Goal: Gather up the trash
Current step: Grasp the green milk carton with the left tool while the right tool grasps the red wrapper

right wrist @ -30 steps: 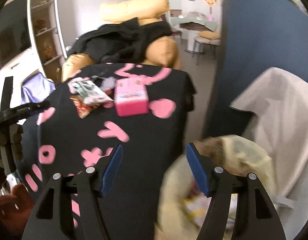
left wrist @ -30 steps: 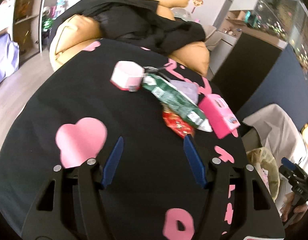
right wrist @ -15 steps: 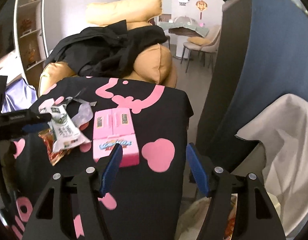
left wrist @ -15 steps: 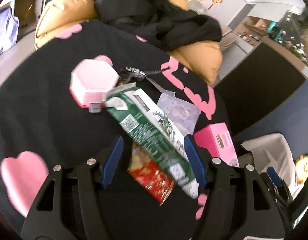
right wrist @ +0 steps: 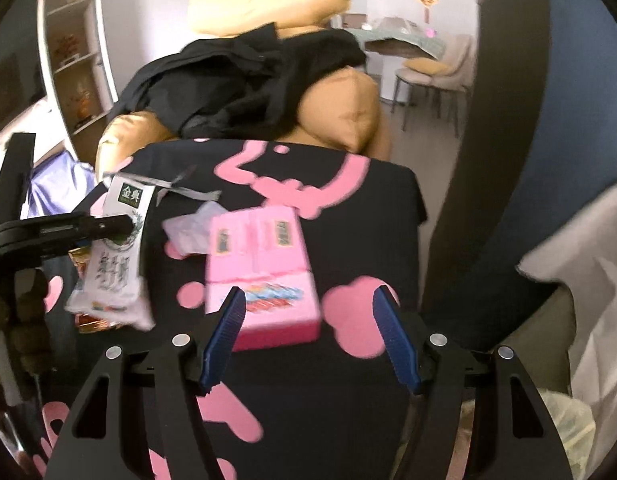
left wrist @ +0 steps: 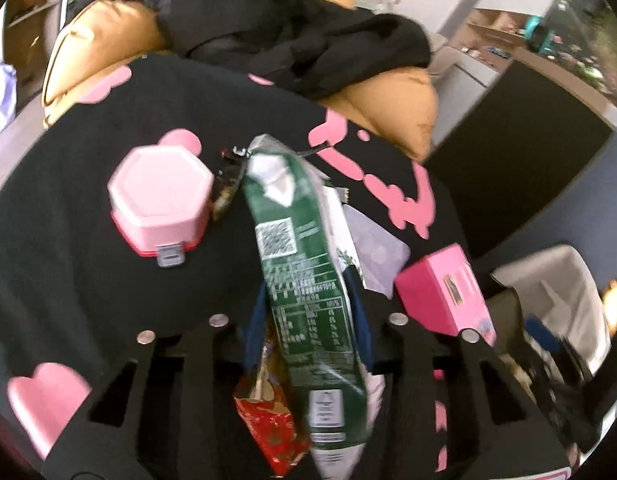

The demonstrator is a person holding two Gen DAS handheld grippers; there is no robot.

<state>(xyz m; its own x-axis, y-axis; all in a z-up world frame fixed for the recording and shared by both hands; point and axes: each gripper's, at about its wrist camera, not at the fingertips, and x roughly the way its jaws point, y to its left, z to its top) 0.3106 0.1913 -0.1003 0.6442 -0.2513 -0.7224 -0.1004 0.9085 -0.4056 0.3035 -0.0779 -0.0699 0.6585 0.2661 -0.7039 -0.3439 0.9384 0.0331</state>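
A living room with white shelves, a dining corner at the back and a tan sofa (right wrist: 340, 104) heaped with black clothing (right wrist: 244, 84) surrounds a tabletop covered in a black cloth with pink shapes (left wrist: 88, 264). On the cloth lie a pink hexagonal lidded box (left wrist: 160, 204), a pale lilac flat packet (left wrist: 374, 248) and a bright pink rectangular carton (right wrist: 264, 272), all near one another toward the cloth's far half. The left claw (left wrist: 308, 312) has its blue-padded jaws closing, with a long green-and-white plastic snack wrapper (left wrist: 304, 280) between them; the wrapper runs lengthwise through the gap and looks pinched by the pads, its upper end tilted up off the cloth beside the hexagonal box. A crumpled red foil wrapper (left wrist: 272, 420) sits just under the green one, near the claw's base; whether it is caught too cannot be told. From the right wrist camera the same wrapper shows its white side, gripped by the black arm of the left claw at the left edge. The right claw (right wrist: 308, 340) stands wide apart and empty, hovering just short of the pink carton, whose near end lies between the blue fingers (right wrist: 224, 336). A pale bag (right wrist: 564, 420) hangs beside the tabletop at lower right.
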